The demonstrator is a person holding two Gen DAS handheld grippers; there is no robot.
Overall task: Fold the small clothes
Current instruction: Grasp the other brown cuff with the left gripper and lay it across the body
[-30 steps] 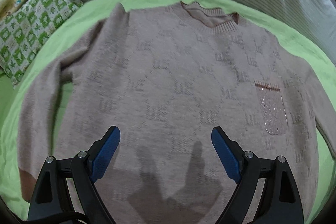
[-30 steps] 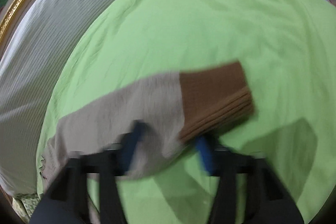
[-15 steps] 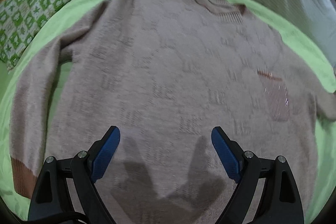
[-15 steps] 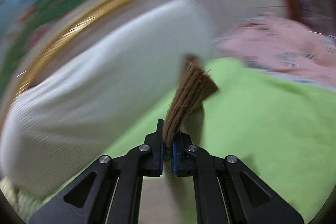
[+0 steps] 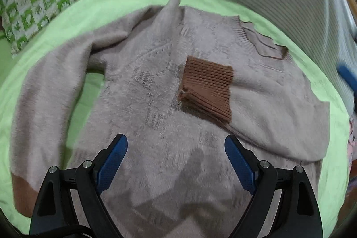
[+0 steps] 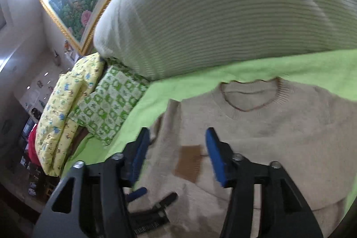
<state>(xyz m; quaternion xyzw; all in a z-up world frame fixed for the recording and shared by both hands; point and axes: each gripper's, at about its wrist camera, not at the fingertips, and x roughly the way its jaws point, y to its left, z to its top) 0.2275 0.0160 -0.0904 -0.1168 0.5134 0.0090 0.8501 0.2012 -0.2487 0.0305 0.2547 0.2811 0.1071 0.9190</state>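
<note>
Right hand-held gripper [image 6: 176, 155] just opened, nothing between its jaws; left hand-held gripper [image 5: 176, 162] wide, empty. Risk: folded sleeve's brown cuff [image 5: 206, 87] slides off sweater [image 5: 145, 104] when left sleeve gets pulled.

Both handheld tools look alike: the left gripper [image 5: 176, 156] shows matte black angular arms, silver screw heads at the joints and blue textured pads. The right gripper [image 6: 176, 152] matches, though blurred; a dark cable seems to trail beneath the left.
</note>
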